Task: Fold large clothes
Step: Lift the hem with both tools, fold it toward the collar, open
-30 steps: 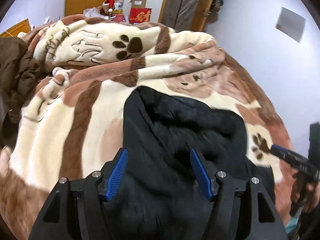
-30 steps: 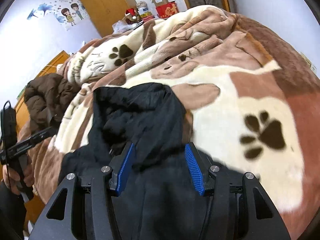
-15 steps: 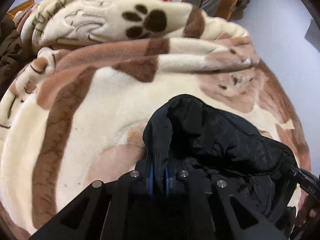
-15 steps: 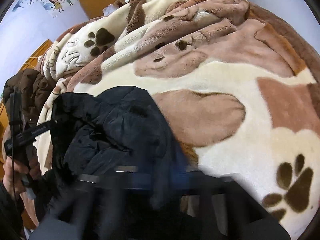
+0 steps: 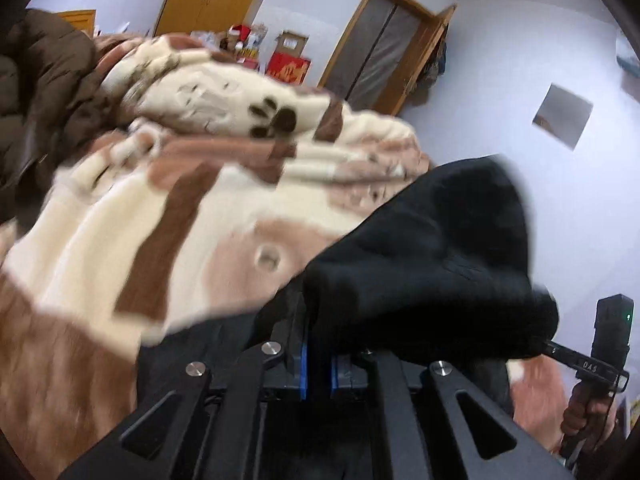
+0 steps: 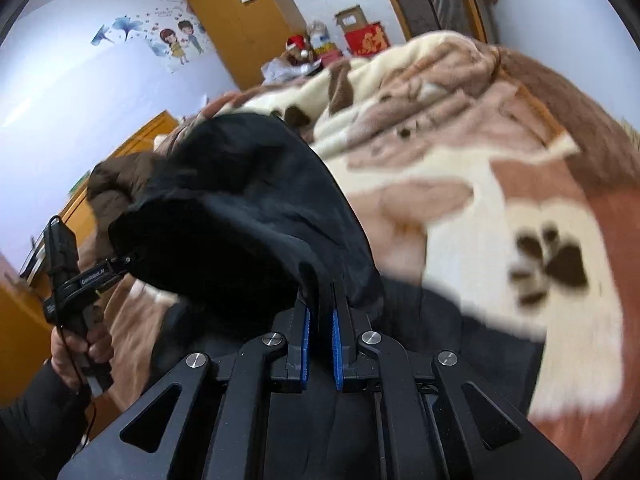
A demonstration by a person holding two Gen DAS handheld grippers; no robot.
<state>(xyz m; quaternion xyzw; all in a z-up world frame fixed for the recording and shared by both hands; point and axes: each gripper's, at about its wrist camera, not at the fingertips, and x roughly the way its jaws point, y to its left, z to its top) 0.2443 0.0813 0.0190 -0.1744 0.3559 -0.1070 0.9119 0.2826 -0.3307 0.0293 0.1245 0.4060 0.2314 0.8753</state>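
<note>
Both claws, left [image 5: 318,364] & right [image 6: 320,346], are pinched tight on edges of a black garment [image 5: 432,256], lifted above the paw-print blanket [image 5: 132,216] on the bed, probably to fold it over.

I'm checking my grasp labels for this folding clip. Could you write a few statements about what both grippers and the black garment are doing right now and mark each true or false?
1. The left gripper is shut on the black garment. True.
2. The right gripper is open and holds nothing. False: its fingers are pinched on the black garment's edge.
3. The garment lies flat on the paw-print blanket. False: its gripped part is bunched and raised above the blanket.
4. A brown jacket lies at the blanket's far left. True.
5. The blanket is plain white. False: it is cream and brown with dark paw prints.
</note>
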